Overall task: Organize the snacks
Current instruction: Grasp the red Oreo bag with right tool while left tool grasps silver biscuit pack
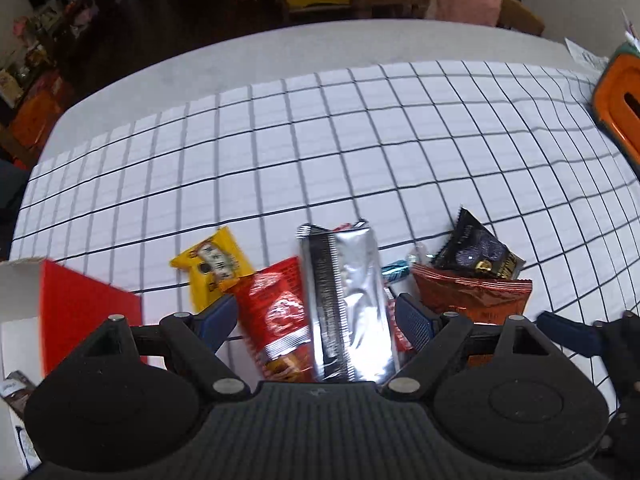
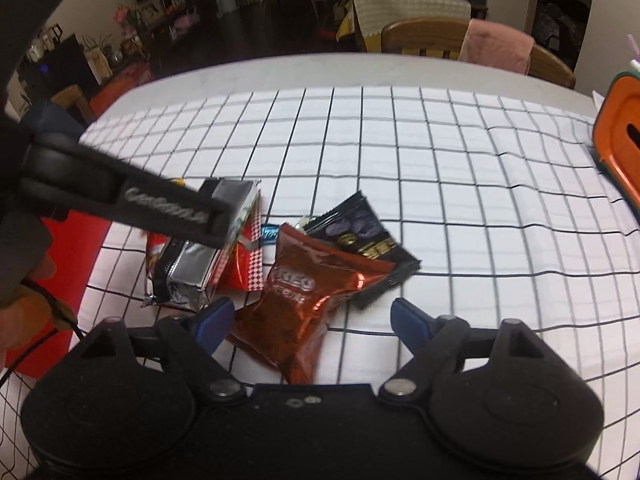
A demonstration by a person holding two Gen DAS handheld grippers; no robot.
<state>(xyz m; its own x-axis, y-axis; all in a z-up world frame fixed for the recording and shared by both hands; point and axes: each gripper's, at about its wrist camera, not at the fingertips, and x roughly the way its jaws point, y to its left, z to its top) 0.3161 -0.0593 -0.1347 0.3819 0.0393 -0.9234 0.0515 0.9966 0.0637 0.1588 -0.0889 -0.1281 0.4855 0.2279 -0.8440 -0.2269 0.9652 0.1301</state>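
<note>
A small heap of snack packets lies near the front edge of the desk (image 2: 440, 152), which is covered by a white cloth with a dark grid. In the heap, a long silver foil packet (image 1: 347, 304) lies over a red crinkly packet (image 1: 280, 320); beside these are a yellow wrapped bar (image 1: 212, 268), a dark red Oreo packet (image 2: 304, 304), a black packet with purple print (image 2: 360, 248) partly under the Oreo packet, and a small blue-wrapped sweet (image 1: 394, 271).

The left gripper (image 1: 316, 320) stands wide above the silver foil packet and the red crinkly packet, both framed between its blue-padded fingers (image 1: 416, 320); the pads do not press on them. The right gripper (image 2: 312, 320) is likewise wide, with the Oreo packet between its blue fingers (image 2: 212, 318) and no pad pressing on it.

In the right wrist view the left gripper's dark arm crosses over the silver packet, and part of a person's hand (image 2: 24, 304) with a dark wristband shows at the left edge.

To the left lies a flat red card sheet (image 1: 84, 312) by a white box (image 1: 16, 344). At the far right stands an orange container (image 2: 620, 136). Beyond the desk is a wooden chair (image 2: 424, 36) draped with a pink cloth (image 2: 500, 46).
</note>
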